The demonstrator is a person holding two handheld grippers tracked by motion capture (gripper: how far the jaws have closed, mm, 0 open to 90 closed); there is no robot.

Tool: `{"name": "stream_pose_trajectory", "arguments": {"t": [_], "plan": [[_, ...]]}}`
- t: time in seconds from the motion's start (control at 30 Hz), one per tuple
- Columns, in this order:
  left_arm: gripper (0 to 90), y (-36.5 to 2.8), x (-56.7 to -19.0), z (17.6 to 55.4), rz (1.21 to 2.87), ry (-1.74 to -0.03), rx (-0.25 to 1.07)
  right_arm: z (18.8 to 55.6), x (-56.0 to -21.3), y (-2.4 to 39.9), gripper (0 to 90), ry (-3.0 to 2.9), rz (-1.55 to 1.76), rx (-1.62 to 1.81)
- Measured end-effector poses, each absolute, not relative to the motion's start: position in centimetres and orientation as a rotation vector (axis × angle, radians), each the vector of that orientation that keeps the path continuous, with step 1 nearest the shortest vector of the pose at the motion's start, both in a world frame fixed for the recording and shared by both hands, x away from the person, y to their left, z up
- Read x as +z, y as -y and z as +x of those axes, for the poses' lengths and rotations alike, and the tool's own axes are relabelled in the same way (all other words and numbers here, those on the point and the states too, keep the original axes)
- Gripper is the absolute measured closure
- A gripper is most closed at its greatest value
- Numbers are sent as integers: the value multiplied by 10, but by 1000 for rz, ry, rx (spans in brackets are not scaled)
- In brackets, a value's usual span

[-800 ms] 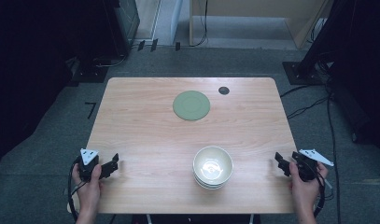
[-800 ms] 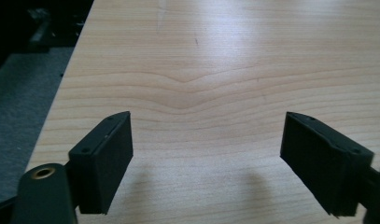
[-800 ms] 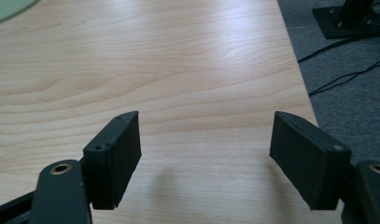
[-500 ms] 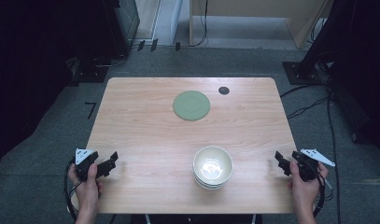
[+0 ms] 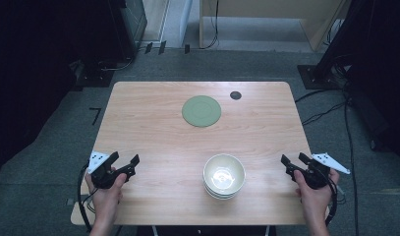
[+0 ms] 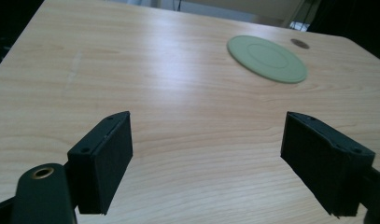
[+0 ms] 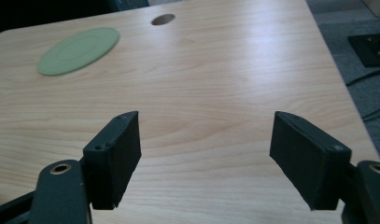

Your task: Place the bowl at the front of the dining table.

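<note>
Both grippers rest at the near corners of the pale wooden table (image 5: 153,132), flanking the stack of cream ceramic bowls (image 5: 224,176) — a ready stance, I judge, leaving that stack within reach of either hand. The left gripper (image 5: 128,164), left of the bowls, has its jaws wide apart with only bare wood between them; the right gripper (image 5: 293,160), right of the bowls, likewise. Beyond the bowls lies a flat green round plate (image 5: 201,110) — probably where one goes. No writing or labels are legible.
</note>
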State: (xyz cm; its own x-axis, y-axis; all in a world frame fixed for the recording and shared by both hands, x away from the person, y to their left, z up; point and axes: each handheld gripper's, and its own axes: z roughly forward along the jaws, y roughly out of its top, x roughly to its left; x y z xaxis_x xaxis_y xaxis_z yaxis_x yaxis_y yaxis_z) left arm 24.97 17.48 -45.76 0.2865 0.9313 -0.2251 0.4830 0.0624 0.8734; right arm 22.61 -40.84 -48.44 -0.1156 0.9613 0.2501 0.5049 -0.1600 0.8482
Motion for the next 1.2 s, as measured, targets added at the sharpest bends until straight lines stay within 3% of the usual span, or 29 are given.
{"name": "stream_pose_trajectory", "arguments": {"t": [0.67, 1.2], "plan": [[177, -82, -430, 234, 1677, -1067, 414, 223, -434, 333, 275, -1801, 1494, 1421], [250, -18, -429, 225, 1766, -947, 330, 226, -427, 288, 339, -1941, 1424, 1455]]}}
